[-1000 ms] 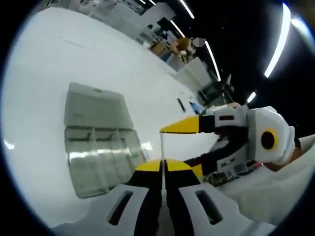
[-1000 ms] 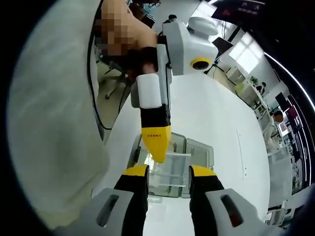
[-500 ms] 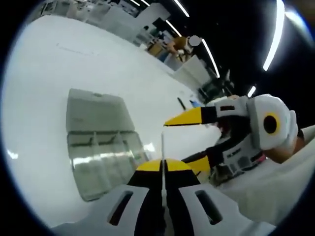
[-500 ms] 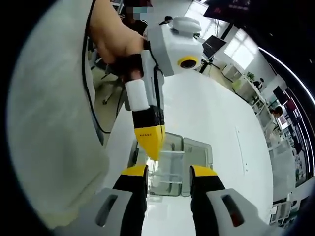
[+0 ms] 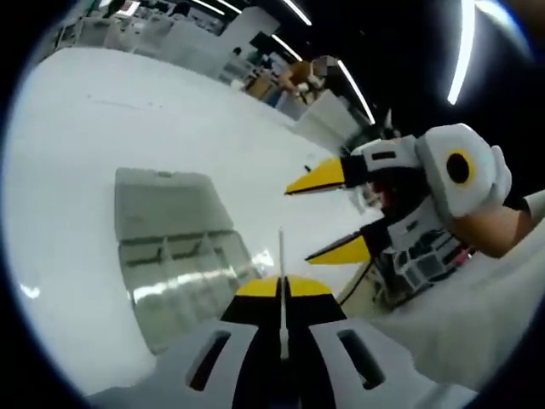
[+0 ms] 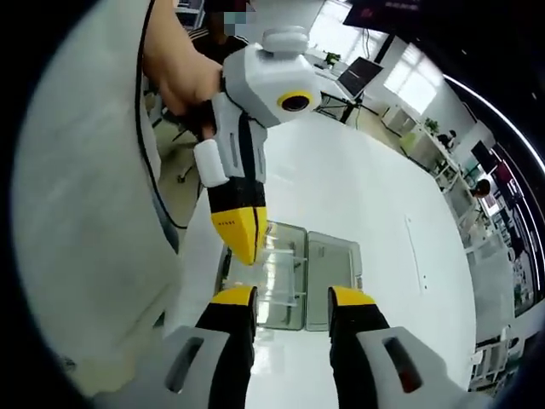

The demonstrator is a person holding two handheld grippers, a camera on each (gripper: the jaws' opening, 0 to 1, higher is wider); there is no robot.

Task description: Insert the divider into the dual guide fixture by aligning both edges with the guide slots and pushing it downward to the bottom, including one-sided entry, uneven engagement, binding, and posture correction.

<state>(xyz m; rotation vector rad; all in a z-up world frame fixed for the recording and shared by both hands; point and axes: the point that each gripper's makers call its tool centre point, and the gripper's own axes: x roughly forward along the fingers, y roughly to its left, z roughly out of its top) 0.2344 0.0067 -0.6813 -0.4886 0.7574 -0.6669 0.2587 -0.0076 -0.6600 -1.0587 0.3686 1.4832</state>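
My left gripper (image 5: 282,285) pinches the thin clear divider (image 5: 281,256) above the clear fixture (image 5: 174,247) on the white table (image 5: 77,128), while my right gripper (image 6: 289,296) hovers open-jawed nearby.

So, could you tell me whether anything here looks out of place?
Nothing stands out. The left gripper holds the divider in the air, clear of the fixture on the table; the right gripper is open.
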